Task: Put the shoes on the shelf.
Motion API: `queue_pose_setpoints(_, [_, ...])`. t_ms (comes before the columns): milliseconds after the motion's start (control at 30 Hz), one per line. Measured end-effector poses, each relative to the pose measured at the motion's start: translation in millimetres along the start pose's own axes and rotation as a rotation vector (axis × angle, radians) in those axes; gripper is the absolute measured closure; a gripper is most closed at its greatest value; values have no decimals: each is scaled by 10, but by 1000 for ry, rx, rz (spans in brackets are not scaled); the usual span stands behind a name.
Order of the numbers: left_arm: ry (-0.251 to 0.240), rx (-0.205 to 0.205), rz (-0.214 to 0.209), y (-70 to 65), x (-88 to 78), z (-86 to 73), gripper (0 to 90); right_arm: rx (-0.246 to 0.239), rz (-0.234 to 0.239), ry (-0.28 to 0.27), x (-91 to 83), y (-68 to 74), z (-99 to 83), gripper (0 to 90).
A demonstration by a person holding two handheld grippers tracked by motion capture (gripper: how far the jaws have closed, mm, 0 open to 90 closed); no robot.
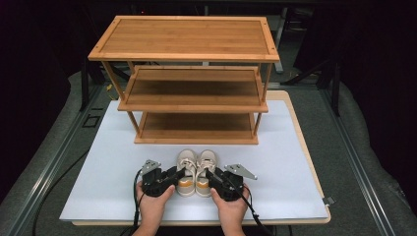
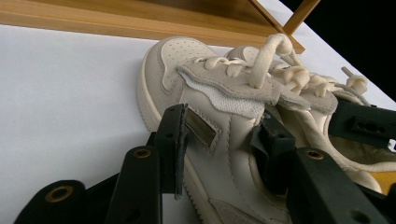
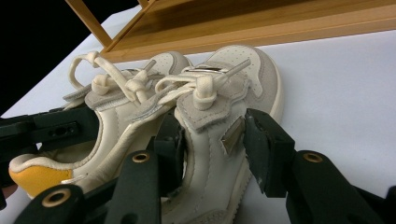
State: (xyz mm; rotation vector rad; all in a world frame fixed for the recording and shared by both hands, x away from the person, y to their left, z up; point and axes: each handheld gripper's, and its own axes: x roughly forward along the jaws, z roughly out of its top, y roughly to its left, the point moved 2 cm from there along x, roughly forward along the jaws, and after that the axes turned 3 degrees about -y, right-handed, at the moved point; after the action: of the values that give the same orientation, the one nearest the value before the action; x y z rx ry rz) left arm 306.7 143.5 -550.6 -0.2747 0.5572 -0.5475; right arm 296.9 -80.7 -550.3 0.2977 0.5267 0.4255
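Observation:
A pair of small cream sneakers with orange heels stands side by side on the white board (image 1: 113,187), toes toward the wooden rack. My left gripper (image 1: 183,171) straddles the left shoe (image 1: 186,162) across its middle. In the left gripper view the left gripper (image 2: 224,135) has one pad on the outer side of the left shoe (image 2: 210,102) and the other at its inner side. My right gripper (image 1: 210,173) holds the right shoe (image 1: 205,162) the same way. In the right gripper view the right gripper (image 3: 212,135) has its pads against both sides of the right shoe (image 3: 219,93).
A three-tier bamboo shoe rack (image 1: 196,139) stands on the far half of the board, its shelves bare. The board's front edge lies just under the person's wrists. Grey floor and metal rails run along both sides of the table.

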Motion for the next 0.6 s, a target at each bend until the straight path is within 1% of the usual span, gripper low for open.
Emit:
queue_pose_setpoints(133, [-5,-2,1,1,-23,22,597,11,8,-2,-2,7,10,590])
queue_pose_setpoints(167, [-7,-3,1,-1,-27,27,597,14,20,-4,-5,12,19,589])
queue_pose_setpoints(200, [-6,0,0,-2,-34,35,597,12,22,4,-13,13,24,589])
queue_pose_setpoints(233, [-7,1,0,-4,-39,43,597,12,20,-12,-5,19,31,589])
queue_pose_setpoints(267, [-7,3,0,-9,-47,56,596,13,13,-7,-13,24,38,589])
queue_pose_setpoints(300, [-7,3,0,-12,-53,65,596,10,25,0,-24,27,51,589])
queue_pose_setpoints(333, [-9,6,-1,-17,-60,83,596,14,23,-14,-17,34,58,589])
queue_pose_setpoints(367, [-8,6,-2,-19,-66,93,596,11,27,-8,-30,38,74,589])
queue_pose_setpoints(533, [-13,17,-3,-46,-105,174,596,5,28,-16,-60,76,148,589])
queue_pose_setpoints(600, [-11,21,-5,-58,-116,218,597,-2,18,-18,-69,94,179,589])
